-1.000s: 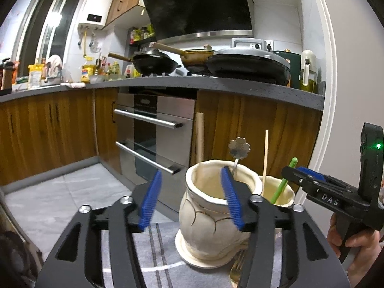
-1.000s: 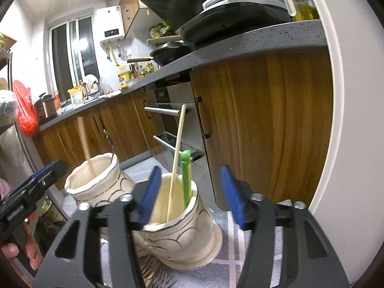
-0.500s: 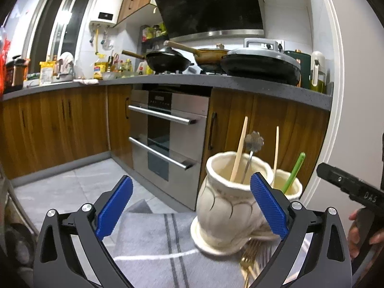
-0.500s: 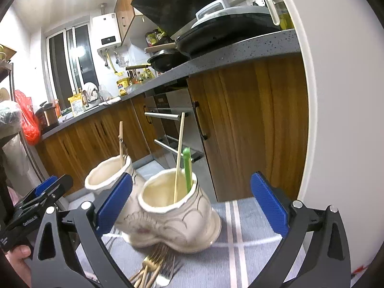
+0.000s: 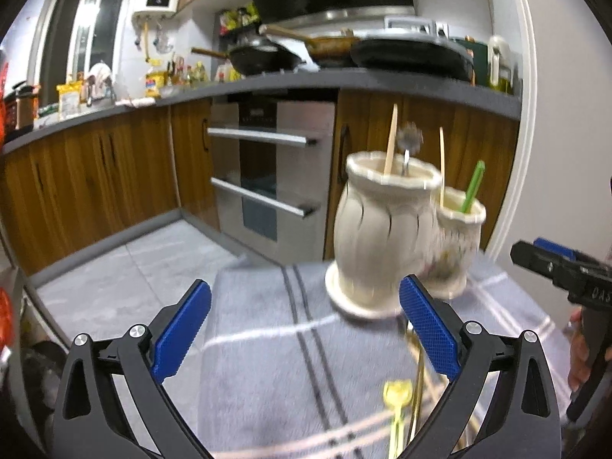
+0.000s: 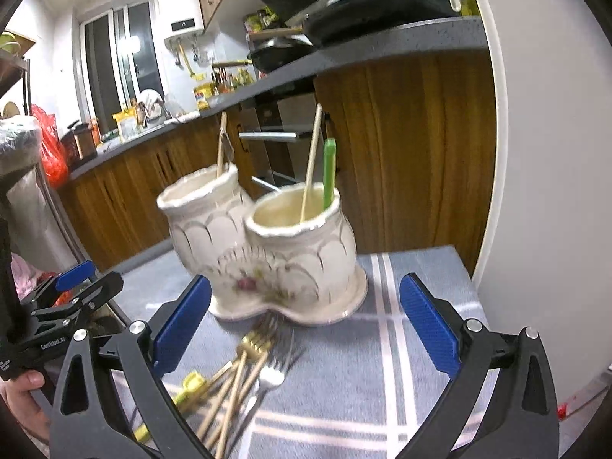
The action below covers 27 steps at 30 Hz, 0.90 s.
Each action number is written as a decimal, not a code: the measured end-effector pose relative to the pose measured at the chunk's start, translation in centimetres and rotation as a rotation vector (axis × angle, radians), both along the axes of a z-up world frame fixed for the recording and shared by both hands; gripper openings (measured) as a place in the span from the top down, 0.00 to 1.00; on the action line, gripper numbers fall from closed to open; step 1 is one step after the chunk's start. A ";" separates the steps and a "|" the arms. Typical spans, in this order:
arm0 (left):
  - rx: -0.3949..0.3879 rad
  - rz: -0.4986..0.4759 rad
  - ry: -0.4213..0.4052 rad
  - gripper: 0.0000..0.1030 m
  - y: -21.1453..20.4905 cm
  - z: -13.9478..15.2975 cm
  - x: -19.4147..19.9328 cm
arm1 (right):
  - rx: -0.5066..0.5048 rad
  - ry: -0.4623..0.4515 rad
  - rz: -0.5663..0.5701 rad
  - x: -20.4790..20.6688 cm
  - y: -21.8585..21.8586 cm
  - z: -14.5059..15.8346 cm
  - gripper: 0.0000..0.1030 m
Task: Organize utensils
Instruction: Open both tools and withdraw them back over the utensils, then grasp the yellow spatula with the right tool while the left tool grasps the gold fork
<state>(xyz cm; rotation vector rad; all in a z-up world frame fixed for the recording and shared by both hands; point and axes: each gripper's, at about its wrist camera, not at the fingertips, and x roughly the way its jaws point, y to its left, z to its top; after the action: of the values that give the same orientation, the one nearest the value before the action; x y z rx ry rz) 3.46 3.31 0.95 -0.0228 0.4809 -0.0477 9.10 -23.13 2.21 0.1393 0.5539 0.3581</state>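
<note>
A cream double-pot ceramic utensil holder [image 6: 267,252] stands on a grey striped cloth [image 6: 382,363]; it also shows in the left wrist view [image 5: 378,237]. The taller pot holds a wooden stick [image 5: 391,139] and a flower-topped metal utensil [image 5: 408,145]. The shorter pot holds a chopstick [image 6: 310,160] and a green utensil [image 6: 329,172]. Several forks and chopsticks [image 6: 244,367] lie loose in front of the holder, with a yellow piece [image 6: 191,382]. My left gripper [image 5: 302,340] and right gripper [image 6: 302,329] are both open and empty, short of the holder.
Wooden kitchen cabinets [image 5: 95,176] and a steel oven [image 5: 267,176] stand behind. A white wall [image 6: 535,153] is close on the right. The cloth's far edge [image 5: 267,267] drops to the tiled floor [image 5: 134,267].
Both grippers opened wide and pulled back from the holder. The wooden stick now stands in the taller pot. The loose forks came into view.
</note>
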 end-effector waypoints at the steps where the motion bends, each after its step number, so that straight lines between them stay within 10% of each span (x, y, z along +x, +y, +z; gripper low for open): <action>1: -0.004 -0.011 0.023 0.05 0.1 -0.4 -0.1 | -0.003 0.008 -0.002 -0.1 -0.1 -0.3 0.05; 20: 0.000 -0.130 0.220 0.05 0.4 -5.0 -2.6 | -0.147 0.101 0.127 -4.2 3.3 -3.6 0.07; 27: 0.005 -0.170 0.235 0.06 0.3 -5.1 -3.0 | -0.235 0.120 0.192 -5.0 6.2 -4.2 0.29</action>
<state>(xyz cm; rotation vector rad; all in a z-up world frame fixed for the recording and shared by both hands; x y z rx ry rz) 0.43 3.57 -4.14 0.0181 0.7175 -0.2126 4.09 -16.97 -1.98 -0.1204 0.7255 0.4702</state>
